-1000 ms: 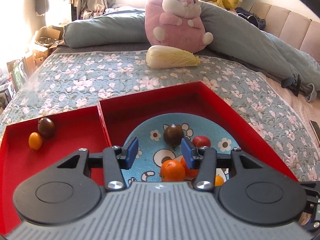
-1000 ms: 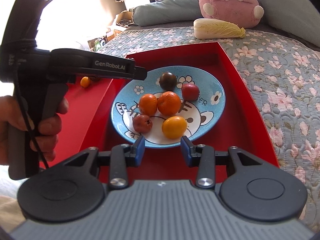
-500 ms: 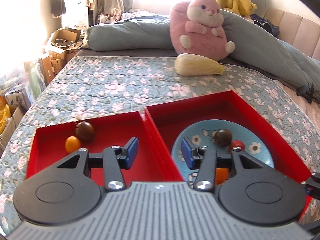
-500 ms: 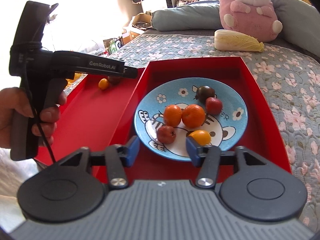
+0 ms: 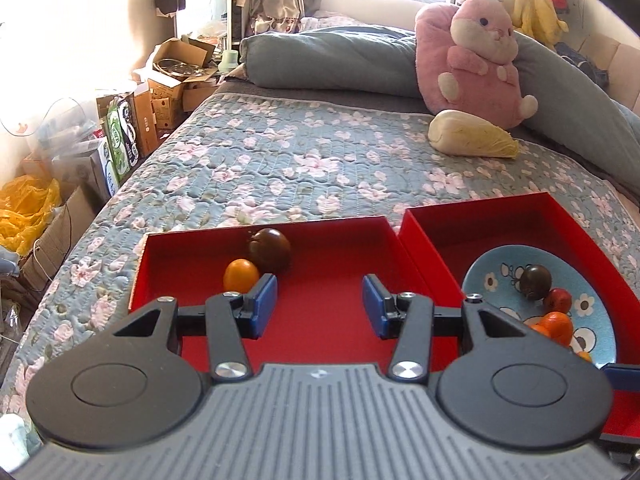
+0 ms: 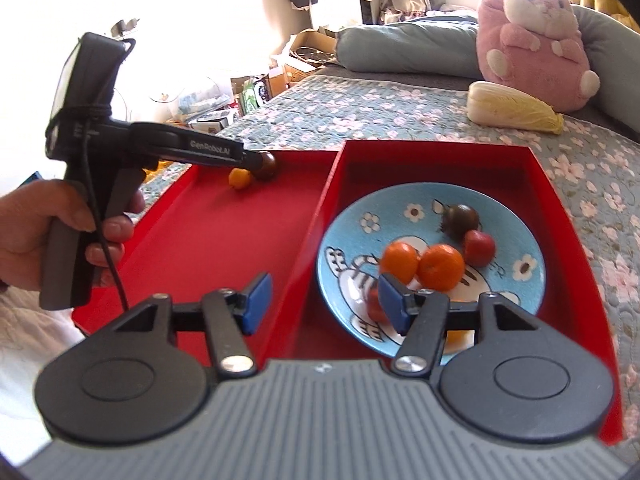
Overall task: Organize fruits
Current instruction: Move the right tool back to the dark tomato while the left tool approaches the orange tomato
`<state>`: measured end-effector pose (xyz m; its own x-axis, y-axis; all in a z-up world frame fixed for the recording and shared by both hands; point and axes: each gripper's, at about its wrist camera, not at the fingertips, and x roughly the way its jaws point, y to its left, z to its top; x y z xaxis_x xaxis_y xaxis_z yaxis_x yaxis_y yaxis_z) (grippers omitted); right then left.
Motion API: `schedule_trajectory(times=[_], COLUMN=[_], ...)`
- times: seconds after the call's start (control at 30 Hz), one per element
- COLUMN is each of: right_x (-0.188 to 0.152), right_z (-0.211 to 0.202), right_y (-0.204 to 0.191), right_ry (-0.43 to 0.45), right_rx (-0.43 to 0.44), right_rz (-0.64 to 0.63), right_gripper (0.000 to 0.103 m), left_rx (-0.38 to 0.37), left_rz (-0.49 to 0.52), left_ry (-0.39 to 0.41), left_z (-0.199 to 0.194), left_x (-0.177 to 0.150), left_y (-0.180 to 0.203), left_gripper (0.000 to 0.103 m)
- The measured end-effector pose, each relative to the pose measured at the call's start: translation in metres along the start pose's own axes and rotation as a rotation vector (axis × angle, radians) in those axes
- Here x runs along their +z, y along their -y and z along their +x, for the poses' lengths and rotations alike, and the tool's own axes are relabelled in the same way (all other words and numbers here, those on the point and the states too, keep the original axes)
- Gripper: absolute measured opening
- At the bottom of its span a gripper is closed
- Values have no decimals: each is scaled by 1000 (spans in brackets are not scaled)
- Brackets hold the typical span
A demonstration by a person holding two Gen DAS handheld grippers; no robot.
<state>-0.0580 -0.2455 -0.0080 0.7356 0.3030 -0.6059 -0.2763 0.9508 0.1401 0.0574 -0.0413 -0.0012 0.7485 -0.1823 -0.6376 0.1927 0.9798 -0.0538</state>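
Two red trays lie side by side on the bed. The left tray [image 5: 332,312] holds a yellow-orange fruit [image 5: 241,275] and a dark brown fruit [image 5: 269,249] at its far left. The right tray [image 6: 560,208] holds a blue plate [image 6: 520,236] with two orange fruits [image 6: 440,267], a red fruit [image 6: 479,246], a dark fruit [image 6: 462,219] and others partly hidden. My left gripper [image 5: 319,307] is open and empty over the left tray. My right gripper [image 6: 320,306] is open and empty, straddling the wall between the trays. The left gripper body [image 6: 120,148] shows in the right wrist view.
A cabbage [image 5: 472,139] and a pink plush rabbit [image 5: 476,64] lie on the flowered quilt [image 5: 280,160] beyond the trays, with grey pillows behind. Cardboard boxes [image 5: 168,92] and a yellow bag [image 5: 24,212] stand on the floor at the bed's left.
My left gripper has swung left from over the plate to over the left tray. Both grippers' jaws have opened wider. My right gripper has shifted left toward the tray divider.
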Motion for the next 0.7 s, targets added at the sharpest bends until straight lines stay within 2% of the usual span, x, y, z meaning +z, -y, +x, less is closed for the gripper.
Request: schedule_trajectory(times=[0.27, 0.53, 0.7], right_x=[29, 65, 94], right_z=[21, 54, 86], right_y=[-10, -23, -33], right_ry=[19, 31, 30], right_rx=[4, 27, 49], right_rz=[-22, -11, 27], right_gripper=[61, 61, 60], left_rx=[60, 88, 79], left_rz=[-24, -57, -1], left_ry=[-28, -64, -87], left_z=[9, 25, 42], left_x=[-7, -9, -11], left_y=[-28, -48, -41], left_gripper=[53, 53, 54])
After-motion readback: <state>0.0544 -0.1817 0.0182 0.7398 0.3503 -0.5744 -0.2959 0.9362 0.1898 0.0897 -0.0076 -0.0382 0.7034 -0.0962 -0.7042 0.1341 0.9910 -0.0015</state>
